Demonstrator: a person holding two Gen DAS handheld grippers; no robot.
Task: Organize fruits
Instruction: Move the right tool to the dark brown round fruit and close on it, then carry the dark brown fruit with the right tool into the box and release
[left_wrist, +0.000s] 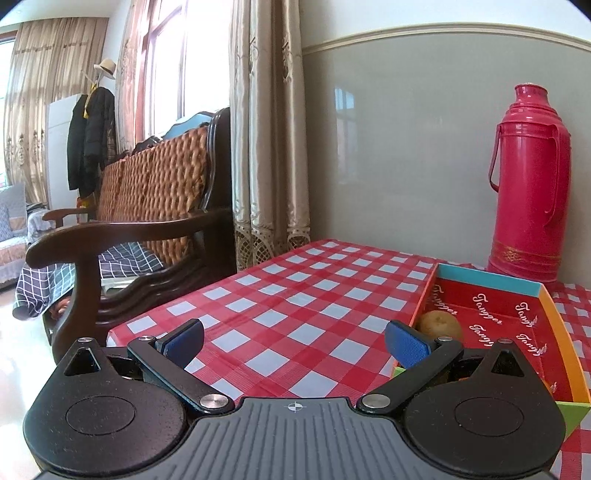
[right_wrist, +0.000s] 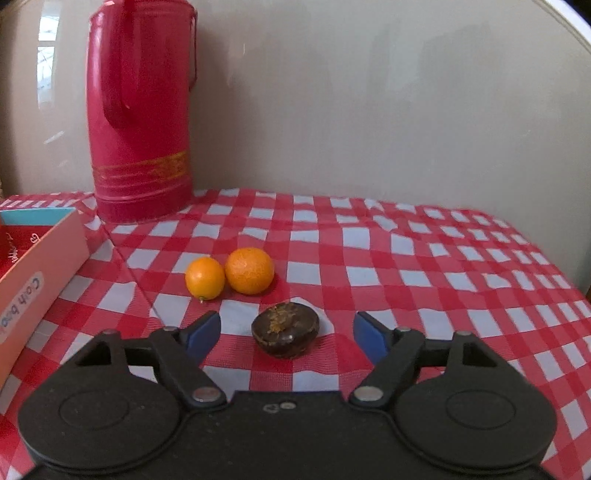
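Note:
In the right wrist view a dark brown round fruit (right_wrist: 285, 329) lies on the checked cloth between the blue pads of my right gripper (right_wrist: 286, 335). The pads stand clear of it on both sides, so the gripper is open. Just beyond sit two oranges side by side, a small one (right_wrist: 205, 277) and a larger one (right_wrist: 249, 270). In the left wrist view my left gripper (left_wrist: 293, 341) is open over the cloth with nothing between its pads. To its right is a red cardboard box (left_wrist: 502, 317) holding a brownish fruit (left_wrist: 439, 325) in its near corner.
A tall pink thermos (right_wrist: 142, 110) stands against the wall behind the box (right_wrist: 37, 258); the same thermos (left_wrist: 528, 184) shows in the left view. The table (left_wrist: 295, 295) has a red and white checked cloth. A wooden armchair (left_wrist: 140, 229) stands past its left edge, by the curtain.

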